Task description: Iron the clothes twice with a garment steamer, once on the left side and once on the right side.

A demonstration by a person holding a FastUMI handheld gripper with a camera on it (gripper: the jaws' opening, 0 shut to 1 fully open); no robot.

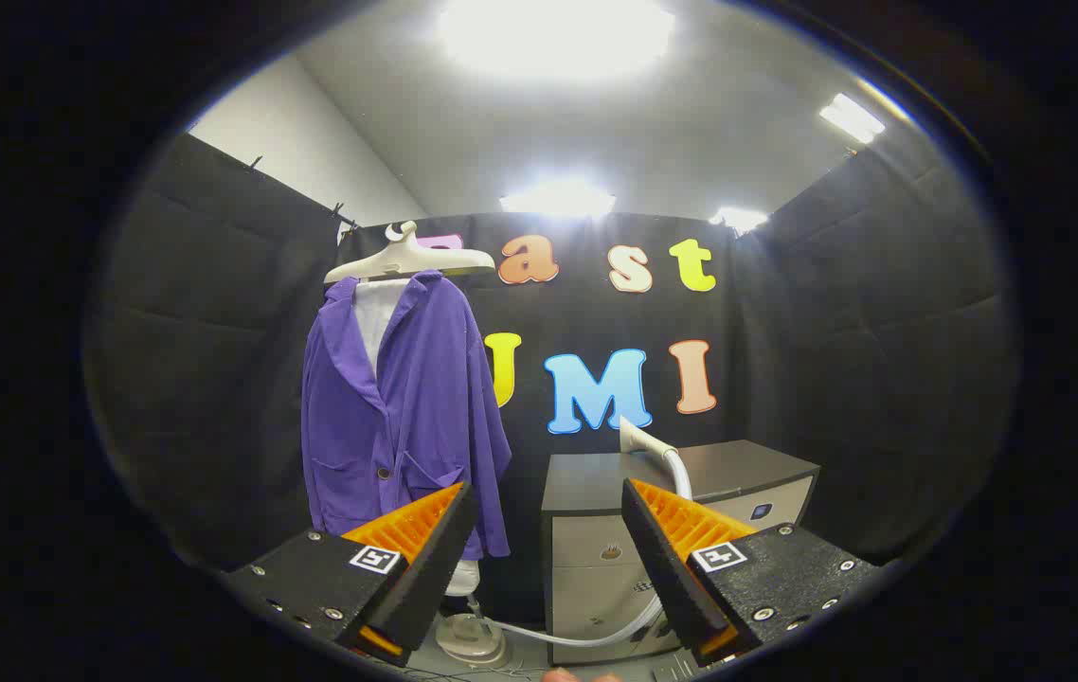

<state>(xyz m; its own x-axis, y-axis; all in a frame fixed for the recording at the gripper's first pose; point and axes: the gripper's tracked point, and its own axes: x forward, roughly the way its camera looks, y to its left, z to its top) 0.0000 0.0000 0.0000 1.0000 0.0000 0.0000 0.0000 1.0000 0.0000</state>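
Observation:
A purple jacket (406,407) hangs on a pale hanger (406,258) over a white form, beyond my left finger. The steamer's white head (641,438) lies on top of a dark-topped cabinet (747,469), just past my right finger. Its white hose (586,637) runs down the cabinet's front to a white base unit (471,637) on the floor under the jacket. My gripper (548,497) is open, with nothing between its fingers, and stands well short of both the jacket and the steamer head.
The cabinet has pale drawer fronts (596,568) facing me. Black cloth walls close the booth on the left, back and right. Bright ceiling lights (553,38) shine overhead.

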